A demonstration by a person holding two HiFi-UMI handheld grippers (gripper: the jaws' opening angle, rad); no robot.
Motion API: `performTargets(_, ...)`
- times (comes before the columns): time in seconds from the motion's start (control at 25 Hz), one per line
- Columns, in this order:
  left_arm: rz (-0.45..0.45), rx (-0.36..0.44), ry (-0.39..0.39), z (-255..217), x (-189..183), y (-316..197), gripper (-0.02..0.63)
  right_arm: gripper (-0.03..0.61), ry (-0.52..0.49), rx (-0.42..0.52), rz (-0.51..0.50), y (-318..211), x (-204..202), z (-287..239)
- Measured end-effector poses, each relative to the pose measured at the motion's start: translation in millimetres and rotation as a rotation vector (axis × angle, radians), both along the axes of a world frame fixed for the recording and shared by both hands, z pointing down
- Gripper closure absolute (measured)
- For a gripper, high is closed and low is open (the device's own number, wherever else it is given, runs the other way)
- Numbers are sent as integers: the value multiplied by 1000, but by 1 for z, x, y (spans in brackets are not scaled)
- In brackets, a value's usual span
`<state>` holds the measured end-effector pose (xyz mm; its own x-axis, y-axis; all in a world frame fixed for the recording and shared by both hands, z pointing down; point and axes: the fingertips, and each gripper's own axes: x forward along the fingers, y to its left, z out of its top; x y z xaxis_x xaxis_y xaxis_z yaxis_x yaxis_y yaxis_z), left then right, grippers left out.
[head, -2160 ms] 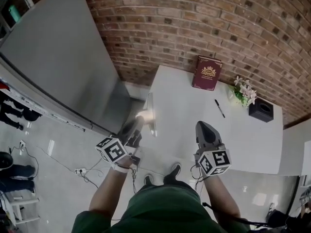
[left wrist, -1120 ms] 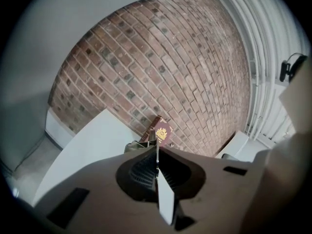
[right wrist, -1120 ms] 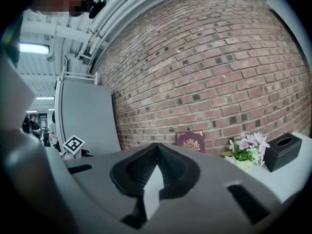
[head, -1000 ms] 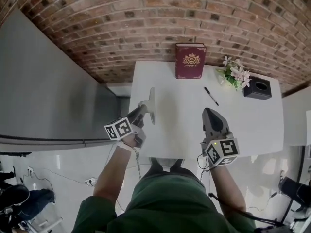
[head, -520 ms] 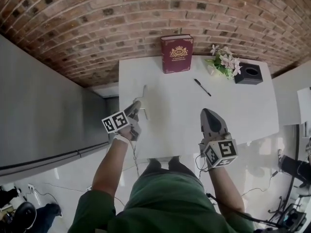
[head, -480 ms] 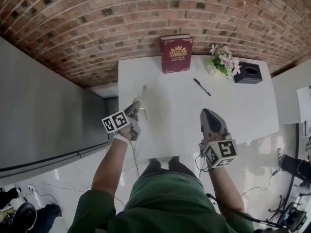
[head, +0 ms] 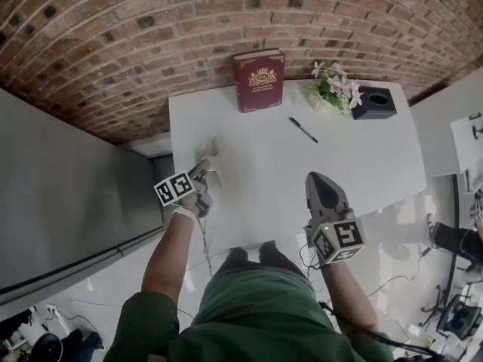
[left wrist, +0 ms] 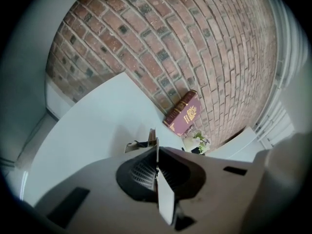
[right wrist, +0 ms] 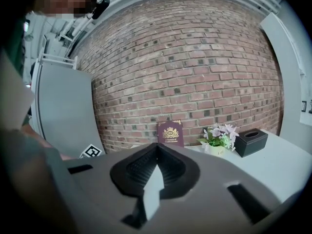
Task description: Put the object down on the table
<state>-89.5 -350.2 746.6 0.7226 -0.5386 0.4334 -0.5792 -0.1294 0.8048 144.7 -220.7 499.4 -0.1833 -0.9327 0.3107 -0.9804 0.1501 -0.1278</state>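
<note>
The white table (head: 355, 164) is pushed against the brick wall (head: 151, 36), and its clutter keeps to the far edge: a maroon book (head: 258, 80) stands propped against the bricks, a small pot of flowers (head: 332, 89) sits to its right just beside a black tissue box (head: 373, 102), and a black pen (head: 303, 130) lies a little nearer, apart from all three. The middle, the near half and the right end of the tabletop are bare. A grey partition (head: 60, 194) runs beside the table's left edge with a strip of floor between them, so that side is the tight one. The left gripper (head: 204, 168) is over the table's left margin, close to that edge and well apart from the book. Its jaws are pressed together on a thin flat plate (head: 214, 153), which is held on edge and pokes out past the fingertips towards the wall. In the left gripper view the plate (left wrist: 152, 134) shows edge-on beyond the closed tips, with a small pale piece beside it. Whether its lower edge touches the tabletop cannot be told. The right gripper (head: 321, 178) is over the near edge of the table, right of the middle, with bare surface ahead of it. In the right gripper view its jaws (right wrist: 157, 147) meet at the tip with nothing between them.
</note>
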Motion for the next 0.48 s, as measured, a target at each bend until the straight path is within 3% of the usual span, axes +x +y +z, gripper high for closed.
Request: performTargets(0.48, -21, -45, 10, 19, 0, 2, 603, 575, -5, -11, 0, 6, -6, 5)
